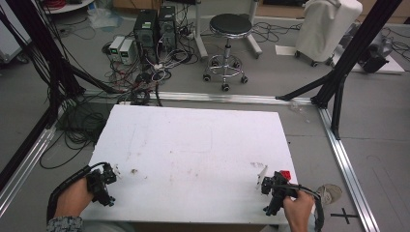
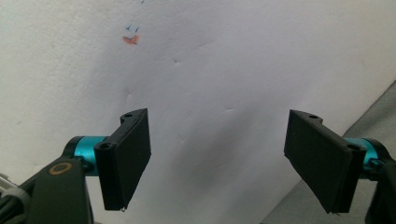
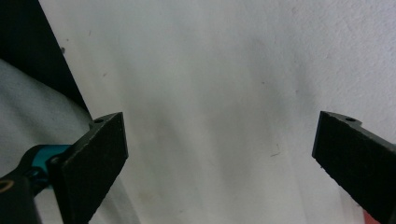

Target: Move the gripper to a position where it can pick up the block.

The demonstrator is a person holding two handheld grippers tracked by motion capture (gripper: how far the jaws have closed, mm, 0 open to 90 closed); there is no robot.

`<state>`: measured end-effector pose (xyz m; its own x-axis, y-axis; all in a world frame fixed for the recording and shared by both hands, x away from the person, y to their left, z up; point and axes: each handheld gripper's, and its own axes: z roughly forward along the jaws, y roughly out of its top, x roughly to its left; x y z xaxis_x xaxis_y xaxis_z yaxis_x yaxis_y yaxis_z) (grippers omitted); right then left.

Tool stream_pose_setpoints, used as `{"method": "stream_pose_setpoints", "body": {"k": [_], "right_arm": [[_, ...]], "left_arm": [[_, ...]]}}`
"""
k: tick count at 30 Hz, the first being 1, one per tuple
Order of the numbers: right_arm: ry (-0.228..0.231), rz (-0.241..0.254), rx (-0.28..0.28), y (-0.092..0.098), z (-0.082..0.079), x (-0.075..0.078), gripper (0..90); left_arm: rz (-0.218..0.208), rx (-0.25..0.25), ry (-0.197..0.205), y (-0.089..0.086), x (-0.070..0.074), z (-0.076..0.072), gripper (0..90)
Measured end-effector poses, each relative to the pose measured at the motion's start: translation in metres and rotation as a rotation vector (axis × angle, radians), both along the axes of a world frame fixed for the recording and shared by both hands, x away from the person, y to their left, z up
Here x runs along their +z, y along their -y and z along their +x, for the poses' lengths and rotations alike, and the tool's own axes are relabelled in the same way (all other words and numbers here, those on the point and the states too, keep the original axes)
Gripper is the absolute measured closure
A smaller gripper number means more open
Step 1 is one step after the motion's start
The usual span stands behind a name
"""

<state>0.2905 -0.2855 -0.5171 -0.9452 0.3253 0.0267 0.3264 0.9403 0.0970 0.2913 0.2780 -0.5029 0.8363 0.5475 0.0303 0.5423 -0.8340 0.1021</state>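
Overhead, stool (image 1: 230,29) at 12 o'clock beyond white table (image 1: 193,145). Left gripper (image 1: 107,180) at 8 o'clock, right gripper (image 1: 271,186) at 4; both jaws wide, empty.

Black stool (image 1: 230,29) on grey floor (image 1: 377,125) beyond table (image 1: 193,145).

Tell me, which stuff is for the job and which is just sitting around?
For the job, probably:
left hand-held gripper, open
right hand-held gripper, open
white table

Just sitting around:
black stool
computer towers
cables on the floor
white covered thing
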Motion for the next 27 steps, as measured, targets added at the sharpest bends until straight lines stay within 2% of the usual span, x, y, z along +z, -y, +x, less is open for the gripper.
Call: {"method": "stream_pose_setpoints", "body": {"k": [7, 16, 20, 27], "right_arm": [[0.006, 0.013, 0.047, 0.001, 0.001, 0.002, 2.6], [0.022, 0.087, 0.044, 0.016, 0.005, 0.014, 2.6], [0.015, 0.083, 0.053, 0.018, 0.006, 0.013, 2.6], [0.018, 0.112, 0.071, 0.027, 0.015, 0.019, 2.6]], "left_arm": [[-0.004, 0.000, -0.001, 0.000, -0.001, 0.000, 23.1], [-0.010, -0.009, -0.004, 0.001, -0.002, 0.000, 23.1], [-0.010, -0.008, -0.005, 0.001, -0.002, 0.000, 23.1], [-0.011, -0.003, -0.004, 0.002, -0.004, 0.000, 23.1]]}}
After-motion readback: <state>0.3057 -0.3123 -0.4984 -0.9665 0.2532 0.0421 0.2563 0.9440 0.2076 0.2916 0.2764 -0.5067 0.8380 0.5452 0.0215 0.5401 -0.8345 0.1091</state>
